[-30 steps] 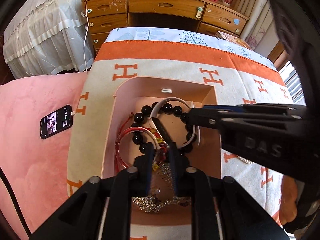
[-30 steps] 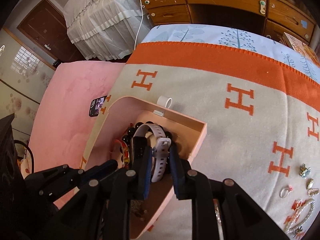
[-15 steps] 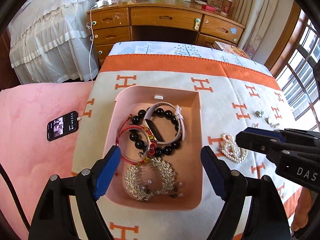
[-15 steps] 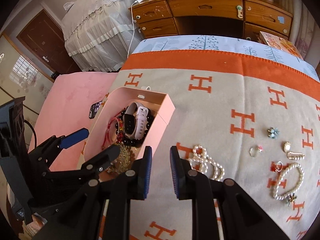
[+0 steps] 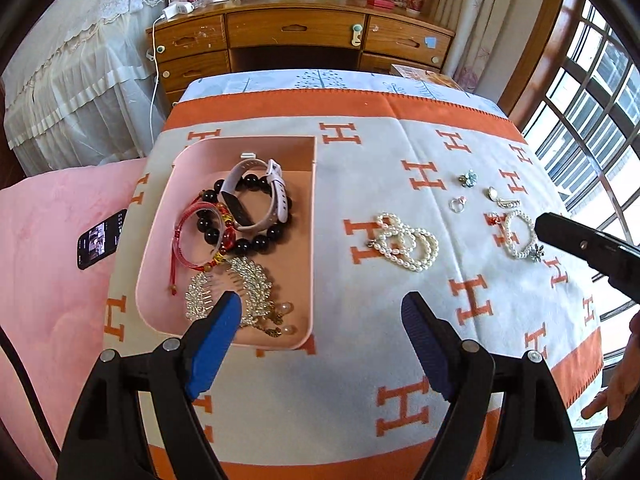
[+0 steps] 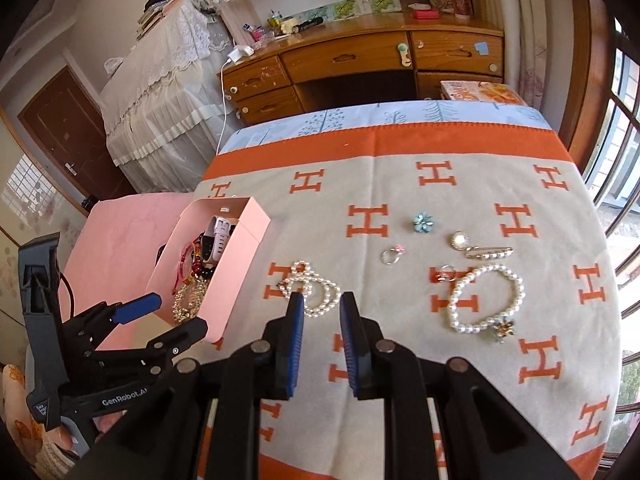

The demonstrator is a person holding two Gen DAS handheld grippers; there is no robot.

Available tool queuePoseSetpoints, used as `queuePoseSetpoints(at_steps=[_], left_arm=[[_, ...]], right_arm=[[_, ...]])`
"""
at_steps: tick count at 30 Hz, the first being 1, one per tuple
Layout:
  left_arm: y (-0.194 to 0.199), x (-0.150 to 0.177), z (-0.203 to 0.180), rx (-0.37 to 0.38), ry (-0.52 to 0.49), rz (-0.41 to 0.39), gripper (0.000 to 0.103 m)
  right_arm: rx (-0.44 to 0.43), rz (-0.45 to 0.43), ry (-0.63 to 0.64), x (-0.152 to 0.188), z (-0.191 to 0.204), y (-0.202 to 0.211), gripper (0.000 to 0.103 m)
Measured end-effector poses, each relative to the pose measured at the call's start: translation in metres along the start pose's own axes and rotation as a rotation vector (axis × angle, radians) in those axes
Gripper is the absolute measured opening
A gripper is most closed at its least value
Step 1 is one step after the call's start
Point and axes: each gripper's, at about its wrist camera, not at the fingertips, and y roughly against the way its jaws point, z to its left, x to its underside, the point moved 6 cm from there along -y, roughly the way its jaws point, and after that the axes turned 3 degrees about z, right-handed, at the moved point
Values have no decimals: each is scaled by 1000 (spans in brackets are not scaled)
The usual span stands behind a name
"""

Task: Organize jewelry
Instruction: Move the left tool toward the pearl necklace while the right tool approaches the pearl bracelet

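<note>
- Pink rounded-corner cardboard box (image 5: 310,216) on the orange-and-cream H-pattern blanket (image 5: 360,364): holds a white-strapped watch (image 5: 276,192), black bead bracelet (image 5: 256,244), red cord bangles (image 5: 188,236), rhinestone leaf comb (image 5: 248,280).
- Left gripper (image 5: 320,312): jaws wide apart, empty, over the box's near corner.
- Right gripper (image 6: 320,312): narrow gap, nothing held, just short of the coiled pearl necklace (image 6: 316,288).
- Right view only: box wall hides most contents.
- Loose pearl bracelet (image 6: 484,296) and small ring (image 6: 390,255) lie on the blanket; the ring's details are too small to read.

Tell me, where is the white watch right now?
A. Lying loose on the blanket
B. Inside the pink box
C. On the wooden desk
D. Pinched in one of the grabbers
B: the white watch lies in the pink box on top of the black bead bracelet, and neither grabber holds anything.
</note>
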Motion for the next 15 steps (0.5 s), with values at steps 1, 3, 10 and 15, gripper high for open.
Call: queuePoseSetpoints(at_steps=[1,3,10,15], left_arm=[[0,2,-5,0,-6,0,81],[1,5,-16,5,-19,2,81],[3,11,-46,4,-59,11,81],[6,9,-61,0,-76,3,81]], right_arm=[[12,-22,-1,1,-5,8,19],[48,-75,-5,2,-18,23,19],[138,-41,-33,10,-63,50,19],[283,2,-14,14,-95,64,19]])
